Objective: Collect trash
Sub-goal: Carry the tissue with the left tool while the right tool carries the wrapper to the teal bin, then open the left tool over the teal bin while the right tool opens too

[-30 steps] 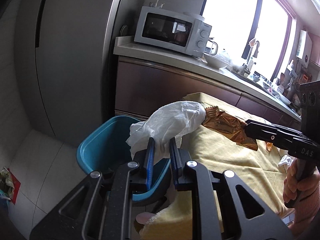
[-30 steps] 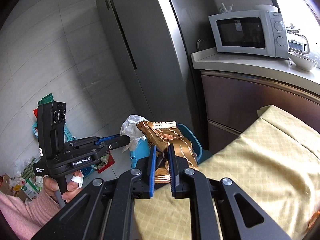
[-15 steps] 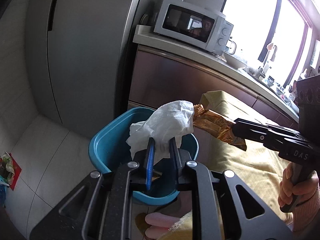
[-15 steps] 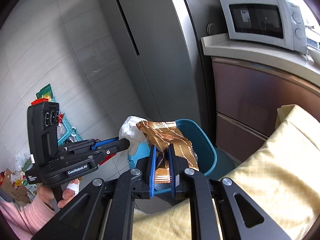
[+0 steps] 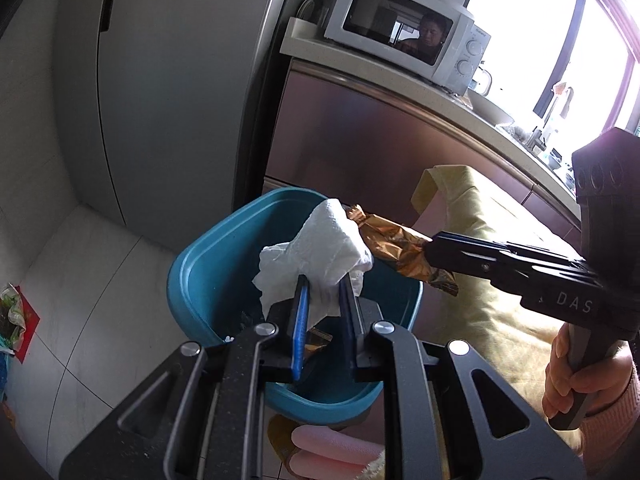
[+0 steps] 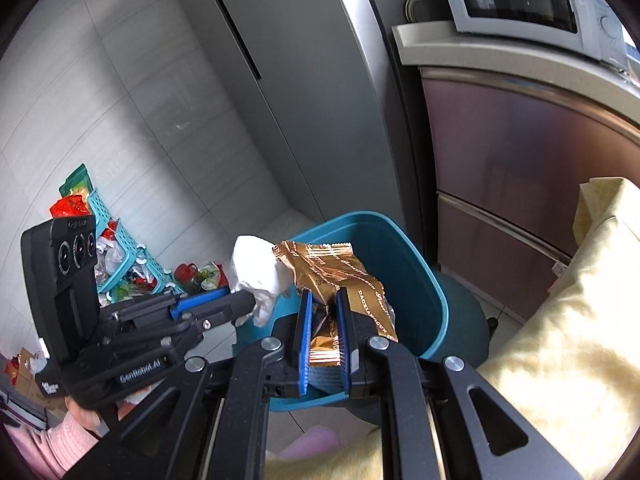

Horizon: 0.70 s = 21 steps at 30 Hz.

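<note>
Over the teal bin (image 5: pixel 192 280), both my tools carry trash: my left gripper (image 5: pixel 324 284) has its jaws clamped on a crumpled white tissue (image 5: pixel 320 252), which bulges out past the tips and hangs above the bin's open mouth. My right gripper (image 6: pixel 324 304) pinches a gold snack wrapper (image 6: pixel 340 272) between its blue pads (image 6: pixel 306 320), the foil fanning forward over the bin's near rim. Above the bin the tissue and the wrapper touch at their far ends. Behind the bin stands a grey refrigerator (image 5: pixel 160 80); right of the bin, a yellow cloth (image 6: pixel 560 320) drapes a surface, and a white microwave (image 5: pixel 404 32) sits on the counter above.
</note>
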Tool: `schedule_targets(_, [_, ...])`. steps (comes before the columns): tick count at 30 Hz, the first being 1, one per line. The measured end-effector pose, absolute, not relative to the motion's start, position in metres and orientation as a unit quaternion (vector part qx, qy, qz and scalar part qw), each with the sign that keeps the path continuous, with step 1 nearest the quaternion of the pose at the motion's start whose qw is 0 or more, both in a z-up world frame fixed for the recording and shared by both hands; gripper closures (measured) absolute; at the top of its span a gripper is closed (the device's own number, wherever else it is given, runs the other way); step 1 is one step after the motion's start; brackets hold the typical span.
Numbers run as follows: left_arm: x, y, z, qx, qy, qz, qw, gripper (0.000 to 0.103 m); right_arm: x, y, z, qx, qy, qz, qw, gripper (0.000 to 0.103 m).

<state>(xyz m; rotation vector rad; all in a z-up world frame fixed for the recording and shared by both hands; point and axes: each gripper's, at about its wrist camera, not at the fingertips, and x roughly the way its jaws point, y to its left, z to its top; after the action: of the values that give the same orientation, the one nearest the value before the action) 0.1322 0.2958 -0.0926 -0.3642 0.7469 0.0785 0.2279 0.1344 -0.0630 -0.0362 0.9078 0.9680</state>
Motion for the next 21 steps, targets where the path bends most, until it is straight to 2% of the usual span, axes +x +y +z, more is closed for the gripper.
schedule_targets(17, [0.151,0.295,-0.125,-0.181,0.389,0.052,0.902,0.085,0.247,0.163,-0.085,-0.038,0.463,0.438,0.769,0.091])
schedule_targets(21, [0.152,0.293,-0.126,-0.174,0.389,0.056,0.903,0.083,0.250,0.167,-0.087,-0.043,0.473,0.433,0.766,0.088])
